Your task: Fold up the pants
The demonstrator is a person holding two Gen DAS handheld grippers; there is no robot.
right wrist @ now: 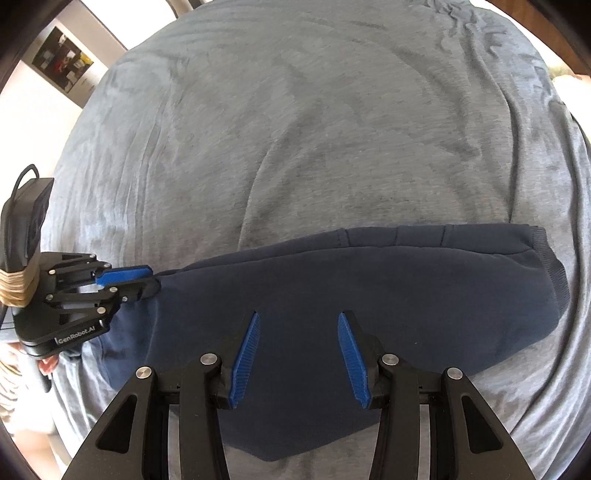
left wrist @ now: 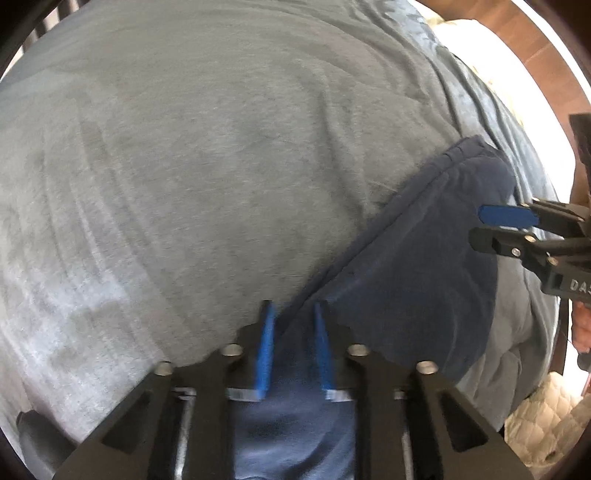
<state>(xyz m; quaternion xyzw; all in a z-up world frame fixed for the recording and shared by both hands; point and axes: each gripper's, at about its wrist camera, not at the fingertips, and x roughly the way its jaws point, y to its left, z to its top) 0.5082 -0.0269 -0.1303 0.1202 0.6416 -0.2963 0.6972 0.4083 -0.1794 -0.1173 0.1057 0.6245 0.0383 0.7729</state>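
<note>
The wide bed under a grey-blue velvety blanket [right wrist: 295, 129] fills both views, its nap brushed into streaks and a few long creases fanning toward twelve o'clock. On it lie the dark navy jersey pants [right wrist: 369, 288], already doubled into a long band that runs from nine to three o'clock in my right wrist view, with a ribbed end at three o'clock and a stitched seam along the upper edge.

I judge the fold to be partway done: the cloth looks laid over once and flat, and my two tools sit at opposite parts of the band as if to take it for another fold.

My left gripper [left wrist: 293, 332] stands at the pants' narrow end; its jaws are part-way apart with navy cloth between the blue pads, though this view is blurred, so I cannot tell whether they pinch it. My right gripper [right wrist: 298, 350] hangs over the middle of the band, jaws released and nothing clasped.

Next I would need to nip the near edge at both places together, lift just enough to clear the blanket, and carry one end over the other without dragging the lower layer.

Beyond the bed, brown wooden flooring [left wrist: 517, 33] shows at one o'clock in the left view, and a white wall with a dark framed picture [right wrist: 61, 59] at ten o'clock in the right.
</note>
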